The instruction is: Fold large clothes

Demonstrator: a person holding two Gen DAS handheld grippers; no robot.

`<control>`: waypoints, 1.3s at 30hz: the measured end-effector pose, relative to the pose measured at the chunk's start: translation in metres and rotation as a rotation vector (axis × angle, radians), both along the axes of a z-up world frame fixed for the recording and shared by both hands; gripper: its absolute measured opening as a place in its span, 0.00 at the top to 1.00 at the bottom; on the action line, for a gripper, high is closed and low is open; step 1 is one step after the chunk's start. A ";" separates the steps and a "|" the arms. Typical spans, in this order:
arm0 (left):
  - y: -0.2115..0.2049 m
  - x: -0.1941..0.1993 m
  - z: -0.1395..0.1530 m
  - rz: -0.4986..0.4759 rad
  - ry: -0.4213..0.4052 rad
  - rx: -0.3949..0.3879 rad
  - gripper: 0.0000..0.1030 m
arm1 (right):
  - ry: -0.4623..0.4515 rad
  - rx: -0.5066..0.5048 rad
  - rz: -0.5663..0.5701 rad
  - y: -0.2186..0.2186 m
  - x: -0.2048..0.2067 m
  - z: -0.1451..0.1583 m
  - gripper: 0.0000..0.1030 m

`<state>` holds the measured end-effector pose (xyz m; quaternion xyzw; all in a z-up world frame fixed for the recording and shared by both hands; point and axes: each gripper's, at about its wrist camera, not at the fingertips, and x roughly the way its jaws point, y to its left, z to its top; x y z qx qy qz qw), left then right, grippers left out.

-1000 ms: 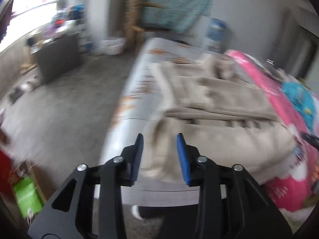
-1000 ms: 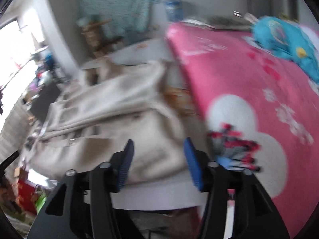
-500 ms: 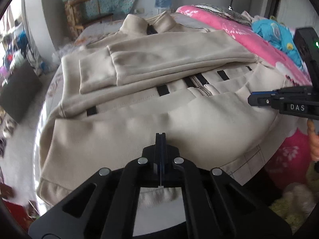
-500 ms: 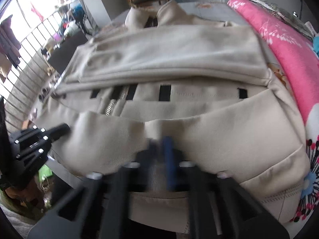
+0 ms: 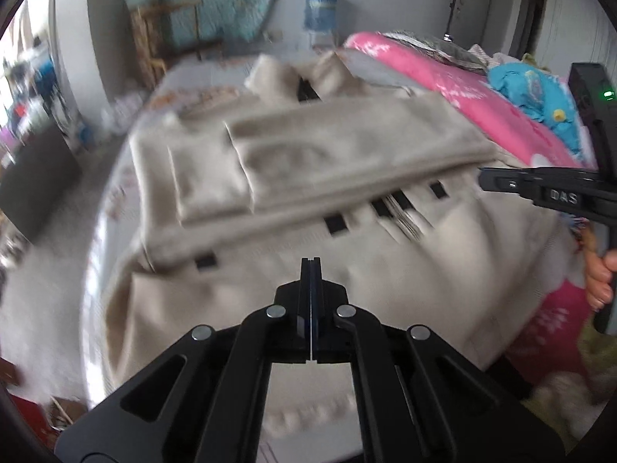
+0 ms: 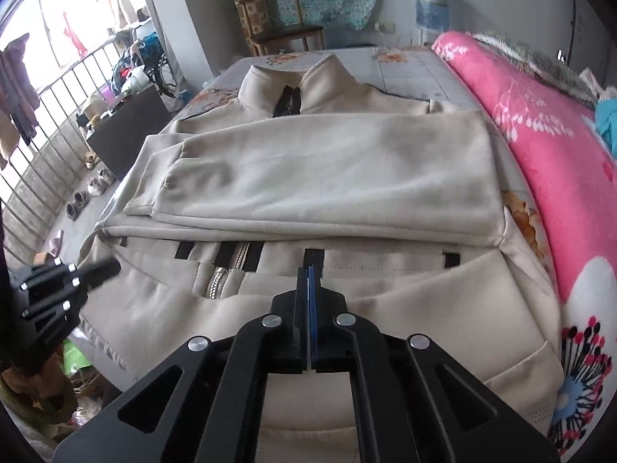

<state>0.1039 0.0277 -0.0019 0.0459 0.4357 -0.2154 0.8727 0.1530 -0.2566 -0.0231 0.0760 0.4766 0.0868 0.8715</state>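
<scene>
Left wrist view: your left gripper [image 5: 310,266] has its jaws together low in the frame; whether hem cloth is pinched, you cannot tell. Beige jacket [image 5: 308,177] fills the centre, sleeves folded across. "DAS" reads on the right gripper [image 5: 486,178] at right.

Right wrist view: right gripper [image 6: 309,274] jaws likewise together over the jacket [image 6: 327,169]. Risk: a thin or uneven pinch could slip and skew the fold.

Jacket [image 6: 308,177] on bed [image 6: 408,65] — blanket [image 6: 547,146] alongside
</scene>
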 end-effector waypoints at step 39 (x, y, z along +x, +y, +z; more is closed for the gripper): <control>-0.032 0.008 -0.018 0.069 -0.253 0.212 0.98 | -0.037 -0.120 -0.001 0.020 0.019 -0.018 0.96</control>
